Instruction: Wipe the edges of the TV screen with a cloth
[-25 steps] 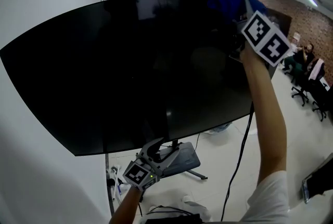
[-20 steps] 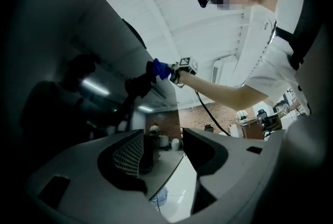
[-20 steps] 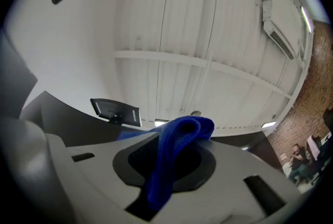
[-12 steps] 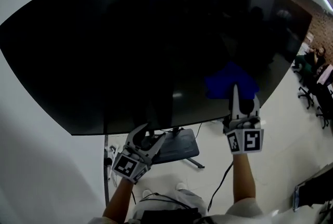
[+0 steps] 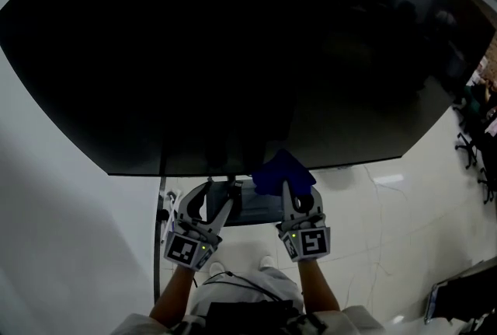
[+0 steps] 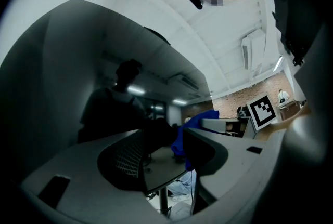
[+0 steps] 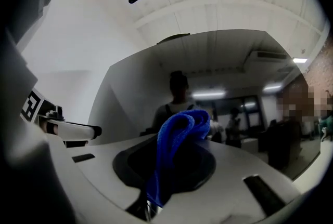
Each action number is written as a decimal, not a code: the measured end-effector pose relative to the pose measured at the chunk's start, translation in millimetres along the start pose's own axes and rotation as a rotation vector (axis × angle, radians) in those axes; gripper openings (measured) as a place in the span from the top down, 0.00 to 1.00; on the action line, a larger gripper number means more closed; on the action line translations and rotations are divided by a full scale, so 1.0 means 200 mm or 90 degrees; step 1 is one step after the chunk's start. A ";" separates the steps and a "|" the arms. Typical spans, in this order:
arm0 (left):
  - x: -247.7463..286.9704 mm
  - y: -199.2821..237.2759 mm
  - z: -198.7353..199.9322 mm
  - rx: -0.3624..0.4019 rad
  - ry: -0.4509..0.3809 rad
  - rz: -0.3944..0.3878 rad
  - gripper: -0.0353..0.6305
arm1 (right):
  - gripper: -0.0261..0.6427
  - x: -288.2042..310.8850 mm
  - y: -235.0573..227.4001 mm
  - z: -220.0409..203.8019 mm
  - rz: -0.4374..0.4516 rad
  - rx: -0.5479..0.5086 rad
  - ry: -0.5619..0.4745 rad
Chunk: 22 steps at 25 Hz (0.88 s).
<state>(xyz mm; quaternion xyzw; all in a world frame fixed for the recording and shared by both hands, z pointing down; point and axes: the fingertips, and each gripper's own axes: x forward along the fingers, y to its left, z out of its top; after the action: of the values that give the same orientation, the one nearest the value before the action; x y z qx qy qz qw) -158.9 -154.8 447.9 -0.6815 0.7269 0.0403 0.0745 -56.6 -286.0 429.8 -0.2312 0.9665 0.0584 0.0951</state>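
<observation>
The TV [image 5: 233, 54] faces the person, its long axis running left to right across the head view and its bottom edge a straight line just above both grippers. The cloth [image 5: 281, 170] is a blue bunch whose long axis follows the right gripper [image 5: 289, 190]'s jaws, pointing up and away from the person towards that bottom edge, right of the middle.

The TV's top edge is cut off by the frame, and its dark glass gives only dim reflections. The stand [image 5: 260, 209] below is mostly covered by the grippers. In the head view the cloth overlaps the bottom edge, but whether it touches cannot be told. Its lower end is lost inside the jaws.

In the right gripper view the right gripper [image 7: 161, 176] is clamped narrowly on the cloth [image 7: 179, 129], which folds over in a loop above the jaw tips. The left gripper [image 6: 165, 137] has its jaws moderately apart with nothing between them (only floor and the stand's pole show through the gap); it hangs just left of the right one, under the edge [image 5: 211, 197], touching nothing
</observation>
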 end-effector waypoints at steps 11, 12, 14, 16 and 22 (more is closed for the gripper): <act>-0.03 0.11 -0.06 0.026 0.013 0.076 0.63 | 0.86 0.01 0.11 -0.06 0.029 0.036 0.034; -0.04 0.12 -0.06 0.029 0.018 0.082 0.63 | 0.86 0.01 0.12 -0.06 0.030 0.039 0.037; -0.03 0.14 -0.05 0.032 0.022 0.094 0.63 | 0.86 0.02 0.14 -0.06 0.034 0.047 0.043; -0.02 0.16 -0.06 0.030 0.025 0.103 0.63 | 0.86 0.03 0.14 -0.07 0.034 0.046 0.040; -0.02 0.19 -0.06 0.018 0.029 0.118 0.63 | 0.86 0.04 0.17 -0.10 0.043 0.071 0.051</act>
<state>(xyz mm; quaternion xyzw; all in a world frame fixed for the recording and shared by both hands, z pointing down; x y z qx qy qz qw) -197.7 -149.6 459.6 -0.6111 0.7888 0.0210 0.0634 -81.4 -262.7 449.2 -0.1949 0.9785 -0.0019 0.0674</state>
